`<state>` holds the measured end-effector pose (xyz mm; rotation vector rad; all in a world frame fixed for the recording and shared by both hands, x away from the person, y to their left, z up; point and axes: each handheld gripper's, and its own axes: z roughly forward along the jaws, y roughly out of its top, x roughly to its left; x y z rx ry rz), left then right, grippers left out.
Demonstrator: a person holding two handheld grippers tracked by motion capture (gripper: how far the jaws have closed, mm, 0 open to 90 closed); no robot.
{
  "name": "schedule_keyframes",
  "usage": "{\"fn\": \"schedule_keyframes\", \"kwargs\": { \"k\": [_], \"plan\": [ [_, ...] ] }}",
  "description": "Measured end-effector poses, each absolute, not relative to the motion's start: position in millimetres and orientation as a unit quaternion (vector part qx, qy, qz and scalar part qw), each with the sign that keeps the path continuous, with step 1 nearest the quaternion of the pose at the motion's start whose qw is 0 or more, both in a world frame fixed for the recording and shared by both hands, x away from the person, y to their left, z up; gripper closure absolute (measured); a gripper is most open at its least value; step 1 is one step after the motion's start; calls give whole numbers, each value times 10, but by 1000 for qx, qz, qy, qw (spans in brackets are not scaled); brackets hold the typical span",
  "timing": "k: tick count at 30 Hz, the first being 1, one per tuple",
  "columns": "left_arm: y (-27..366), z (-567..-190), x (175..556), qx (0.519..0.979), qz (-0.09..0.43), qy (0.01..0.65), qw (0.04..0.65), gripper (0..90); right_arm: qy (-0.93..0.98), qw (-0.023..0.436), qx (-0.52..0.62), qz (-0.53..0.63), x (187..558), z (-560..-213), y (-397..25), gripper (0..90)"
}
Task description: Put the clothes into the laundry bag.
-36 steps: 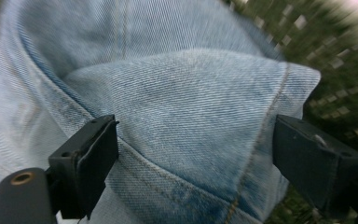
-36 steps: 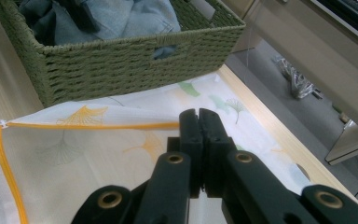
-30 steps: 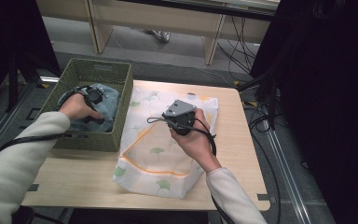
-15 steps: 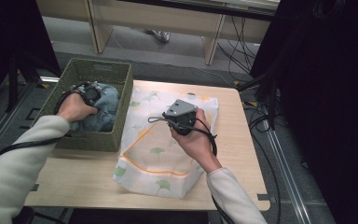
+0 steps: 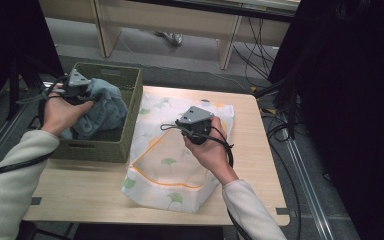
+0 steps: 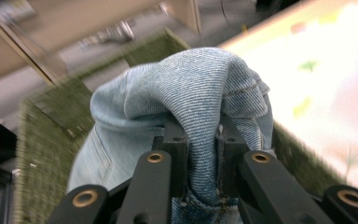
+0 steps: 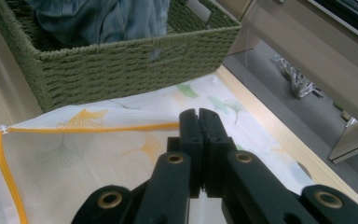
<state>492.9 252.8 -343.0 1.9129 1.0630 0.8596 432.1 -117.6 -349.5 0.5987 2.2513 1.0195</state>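
Denim, pale blue garment (image 6: 191, 93) pinched in left tongs (image 6: 200, 154) above green woven basket (image 5: 125, 107); lift clear toward 3 o'clock; right tongs (image 7: 199, 140) closed, empty.

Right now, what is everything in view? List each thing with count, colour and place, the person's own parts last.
Table: one, light wood, centre.
Basket: one, green woven, on the table's left end.
Denim garment: one, light blue, bunched in the basket, a fold lifted.
Laundry bag: one, white with orange trim and leaf print, flat on the table right of the basket.
Cables: several, black, on the floor beyond the table.
Left gripper: black jaws clamped on the denim fold, above the basket.
Right gripper: black jaws closed, over the bag.
Sleeves: two, pale, entering from the bottom.
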Motion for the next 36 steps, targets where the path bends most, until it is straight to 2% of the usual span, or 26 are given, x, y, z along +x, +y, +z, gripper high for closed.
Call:
{"fn": "schedule_keyframes", "kwargs": {
  "k": [4, 7, 23, 36],
  "plan": [
    [2641, -3247, 4827, 712, 367, 419, 428, 780, 845, 294, 226, 385, 4327, -3495, -1176, 900],
    [2681, -3095, 4750, 691, 371, 414, 461, 782, 845, 294, 226, 385, 4325, -3496, -1173, 900],
    [2447, -2506, 4307, 666, 411, 334, 525, 782, 842, 291, 233, 390, 4324, -3496, -1192, 900],
    [2368, -2364, 4065, 665, 413, 303, 544, 782, 840, 287, 239, 393, 4324, -3493, -1199, 900]
  ]
}}
